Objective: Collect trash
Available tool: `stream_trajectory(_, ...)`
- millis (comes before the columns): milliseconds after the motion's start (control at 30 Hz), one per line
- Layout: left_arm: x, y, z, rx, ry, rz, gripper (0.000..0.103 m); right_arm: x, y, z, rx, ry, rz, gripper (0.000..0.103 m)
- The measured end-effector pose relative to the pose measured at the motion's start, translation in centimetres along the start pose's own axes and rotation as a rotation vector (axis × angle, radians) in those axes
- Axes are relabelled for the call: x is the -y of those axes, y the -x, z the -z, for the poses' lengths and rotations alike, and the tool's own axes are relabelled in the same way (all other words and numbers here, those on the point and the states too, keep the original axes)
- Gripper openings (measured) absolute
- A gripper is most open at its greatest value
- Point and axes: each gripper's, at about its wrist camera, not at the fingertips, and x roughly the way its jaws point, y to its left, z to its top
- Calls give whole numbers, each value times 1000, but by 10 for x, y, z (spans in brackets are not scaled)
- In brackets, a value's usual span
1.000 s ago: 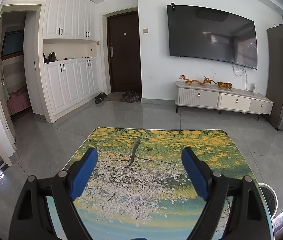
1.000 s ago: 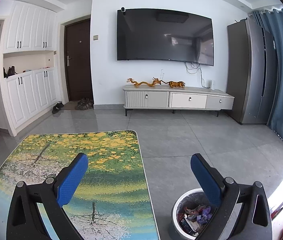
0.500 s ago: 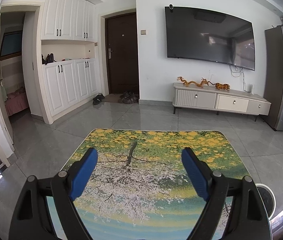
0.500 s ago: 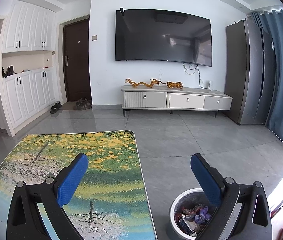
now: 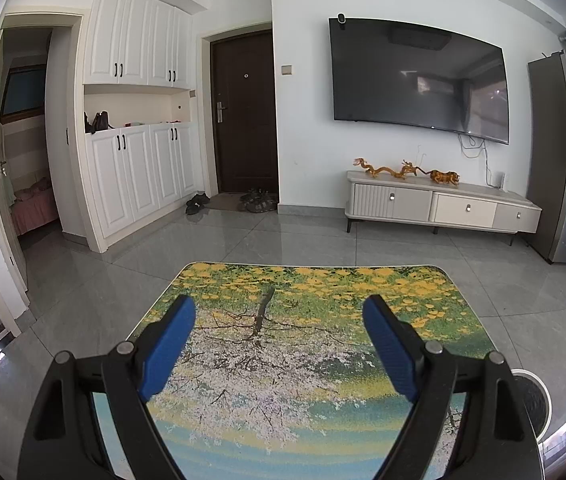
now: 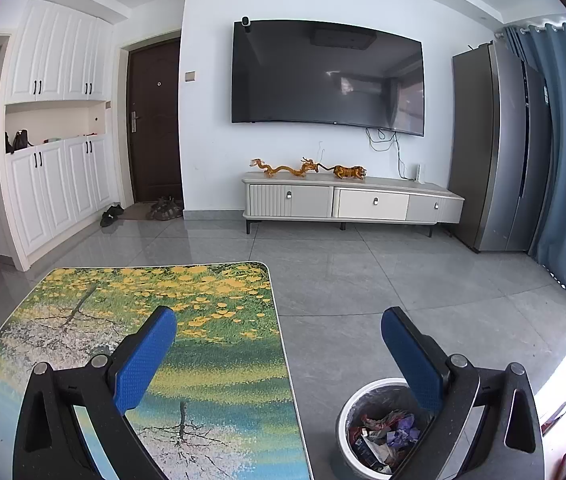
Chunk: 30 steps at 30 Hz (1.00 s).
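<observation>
A white round trash bin (image 6: 347, 412) stands on the floor at the table's right side, holding crumpled wrappers (image 6: 383, 434); its rim also shows in the left wrist view (image 5: 539, 390). My left gripper (image 5: 279, 320) is open and empty above the low table (image 5: 315, 288) with a tree-and-flowers print. My right gripper (image 6: 279, 332) is open and empty, spanning the table's right edge (image 6: 243, 360) and the bin. No loose trash shows on the table.
Grey tiled floor (image 6: 363, 272) lies beyond the table. A TV stand (image 6: 355, 202) with dragon and tiger figures sits under a wall TV (image 6: 327, 76). A fridge (image 6: 499, 148) and blue curtain (image 6: 563, 160) are right; white cabinets (image 5: 135, 140), door and shoes (image 5: 257, 202) left.
Both grippers have risen and drawn back slightly, so the table and bin sit a little lower in view. Both stay open and empty.
</observation>
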Motion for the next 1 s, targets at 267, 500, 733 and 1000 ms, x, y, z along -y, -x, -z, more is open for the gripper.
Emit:
stream_trajectory(267, 3, 1, 0, -1, -1, 8, 85, 1, 3, 0, 4, 5, 3, 103)
stream_trajectory(500, 4, -1, 0, -6, 3, 8, 85, 2, 2, 0, 4, 5, 3, 103)
stream_trajectory(733, 2, -3, 0, -12, 1, 14, 85, 2, 2, 0, 4, 6, 3, 103)
stream_trajectory(1000, 0, -4, 0, -16, -3, 22, 85, 2, 2, 0, 4, 7, 3, 103)
